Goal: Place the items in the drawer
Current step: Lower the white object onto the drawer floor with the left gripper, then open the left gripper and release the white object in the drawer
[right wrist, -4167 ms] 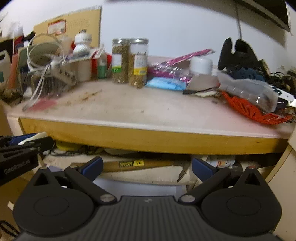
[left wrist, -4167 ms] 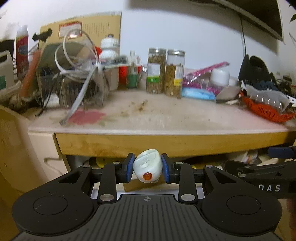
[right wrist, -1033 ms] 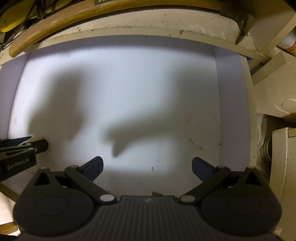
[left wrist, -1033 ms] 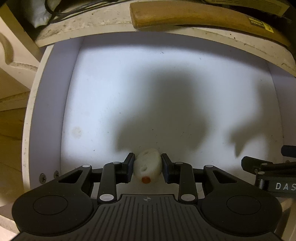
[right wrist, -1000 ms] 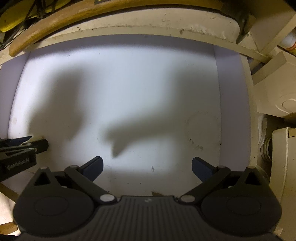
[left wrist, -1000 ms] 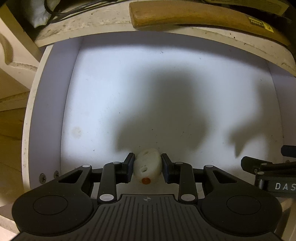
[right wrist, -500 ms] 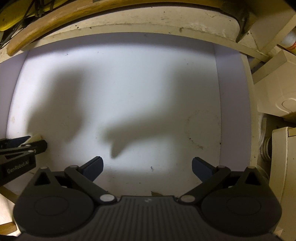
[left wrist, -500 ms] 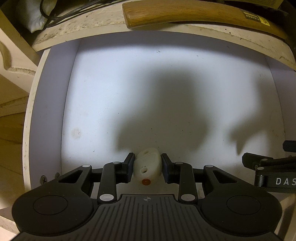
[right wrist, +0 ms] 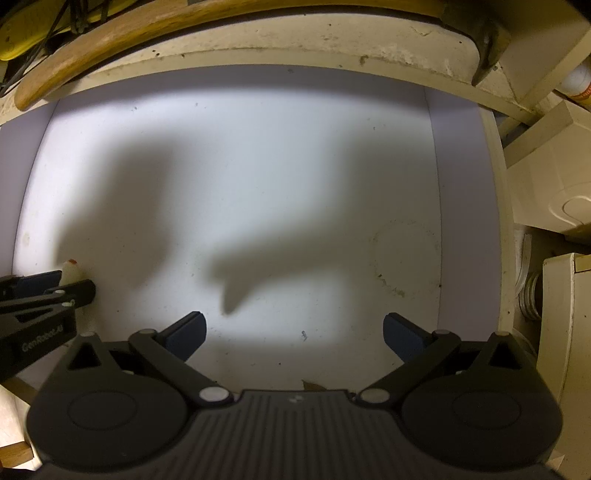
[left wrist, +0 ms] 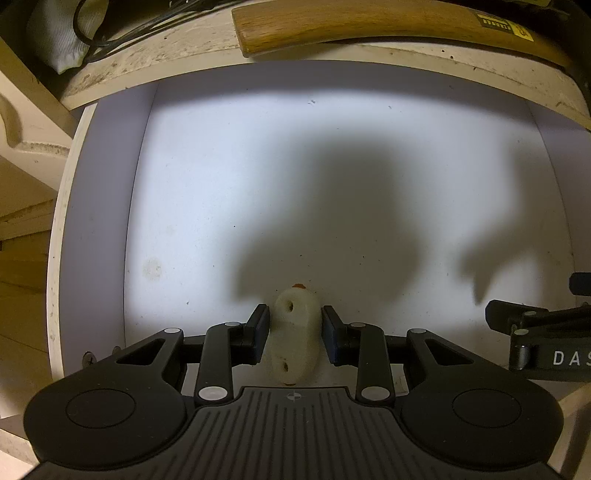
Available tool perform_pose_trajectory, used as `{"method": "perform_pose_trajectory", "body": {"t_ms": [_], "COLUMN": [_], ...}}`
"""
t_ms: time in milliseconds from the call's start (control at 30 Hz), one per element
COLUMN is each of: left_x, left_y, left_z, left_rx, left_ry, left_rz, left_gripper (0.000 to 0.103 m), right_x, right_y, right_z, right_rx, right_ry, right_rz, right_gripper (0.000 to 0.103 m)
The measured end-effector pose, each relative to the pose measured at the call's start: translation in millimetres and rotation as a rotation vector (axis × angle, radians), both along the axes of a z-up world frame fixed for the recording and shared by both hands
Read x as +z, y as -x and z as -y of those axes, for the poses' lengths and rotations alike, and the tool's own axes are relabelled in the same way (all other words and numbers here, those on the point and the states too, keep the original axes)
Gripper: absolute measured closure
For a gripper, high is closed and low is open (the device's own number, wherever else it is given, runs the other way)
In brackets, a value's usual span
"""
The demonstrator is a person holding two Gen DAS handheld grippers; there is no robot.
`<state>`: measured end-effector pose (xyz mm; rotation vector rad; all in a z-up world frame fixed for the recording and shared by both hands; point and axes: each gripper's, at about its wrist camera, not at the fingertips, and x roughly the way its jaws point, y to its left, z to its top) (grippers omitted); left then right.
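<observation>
Drawer floor: the open drawer (left wrist: 229, 192) showed a flat white bottom, brightly lit in the middle, with fine dark specks, a faint brown spot at the left and a faint ring-shaped mark toward the right side.
Drawer walls: pale lilac-white side walls stood at left and right; the left rim (left wrist: 55, 266) was scuffed, with 2 screws near its front corner.
Shelf above: a rough cream-coloured board edge (right wrist: 314, 48), chipped and stained, ran across the top of both views.
Hammer: a wooden hammer handle (left wrist: 369, 26) with a yellow label lay on that board; its dark metal head (right wrist: 484, 44) showed in the right wrist view.
Other things: black cables (left wrist: 122, 26) and a grey cloth bundle (left wrist: 55, 40) sat at the upper left; cream furniture parts stood beside the drawer on the right.
Item: a small whitish, rounded plastic piece (left wrist: 294, 336) with 2 holes and an orange tip lay on the drawer floor near the front, left of centre.
Left gripper (left wrist: 295, 332): pads stood on either side of the item with a slight gap at each side; not gripping it.
Right gripper (right wrist: 293, 332): jaws spread wide over bare drawer floor, holding nothing.
Shadows: 2 large gripper shadows fell across the floor.
</observation>
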<state>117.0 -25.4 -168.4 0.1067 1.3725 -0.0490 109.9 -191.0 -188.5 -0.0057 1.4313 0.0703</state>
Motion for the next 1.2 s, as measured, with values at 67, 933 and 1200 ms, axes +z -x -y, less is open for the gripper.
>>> {"method": "perform_pose_trajectory", "body": {"t_ms": [67, 933, 1200], "left_x": [-1, -4, 14], "left_y": [-2, 24, 31], "left_z": [1, -17, -23], "left_rx": [0.005, 0.064, 0.075], "left_ry": [-0.01, -0.049, -0.028], "left_rz": [-0.003, -0.029, 0.001], "left_gripper": [0.071, 0.021, 0.021], "right_x": [1, 18, 21], "right_y": [0, 0, 20], "right_z": [0, 4, 4], "right_rx": [0.001, -0.006, -0.012], "right_ry": [0.0, -0.016, -0.017], "right_rz": [0.0, 0.02, 0.043], "right_gripper": [0.001, 0.001, 0.001]}}
